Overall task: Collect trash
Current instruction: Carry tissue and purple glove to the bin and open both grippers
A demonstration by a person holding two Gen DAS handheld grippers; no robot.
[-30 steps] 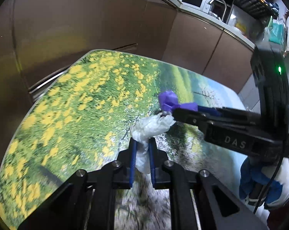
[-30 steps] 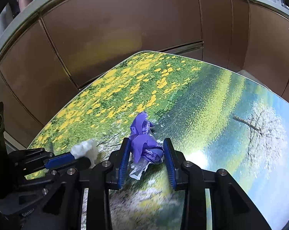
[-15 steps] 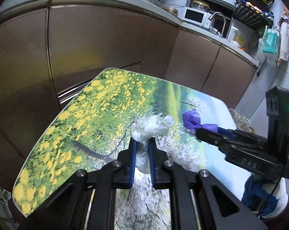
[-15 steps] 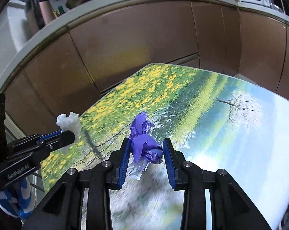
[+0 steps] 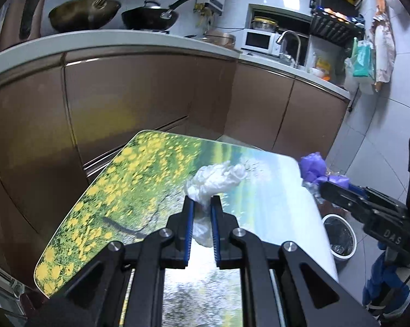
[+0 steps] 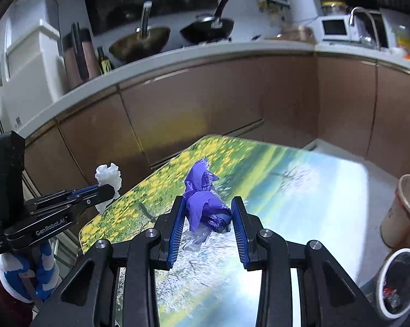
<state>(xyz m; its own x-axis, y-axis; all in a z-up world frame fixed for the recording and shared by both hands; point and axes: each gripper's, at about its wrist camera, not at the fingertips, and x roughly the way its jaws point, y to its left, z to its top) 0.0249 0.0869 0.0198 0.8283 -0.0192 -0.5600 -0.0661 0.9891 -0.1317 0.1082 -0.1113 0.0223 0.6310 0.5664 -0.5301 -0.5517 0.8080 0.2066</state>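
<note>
My left gripper [image 5: 201, 203] is shut on a crumpled white plastic wad [image 5: 216, 179], held in the air above the table [image 5: 139, 179] with the flower-meadow print. Seen from the right wrist, that same gripper [image 6: 111, 188] and the white wad [image 6: 109, 175] hang beyond the table's left edge. My right gripper [image 6: 207, 204] is shut on a crumpled purple wrapper [image 6: 205, 207], with clear film dangling below it. In the left wrist view the purple wrapper [image 5: 312, 167] shows at the right, past the table's edge, with the right gripper [image 5: 324, 185] behind it.
A white bin [image 5: 338, 238] with a black liner stands on the floor right of the table, also seen from the right wrist as a bin [image 6: 401, 280] with trash inside. A paper cup [image 6: 402, 209] stands by it. Brown cabinets [image 5: 150, 95] and a worktop with pans lie behind.
Both grippers have risen from the table with their trash still gripped. The table looks smaller and lower, and the worktop, pans and floor bin have come into view.
</note>
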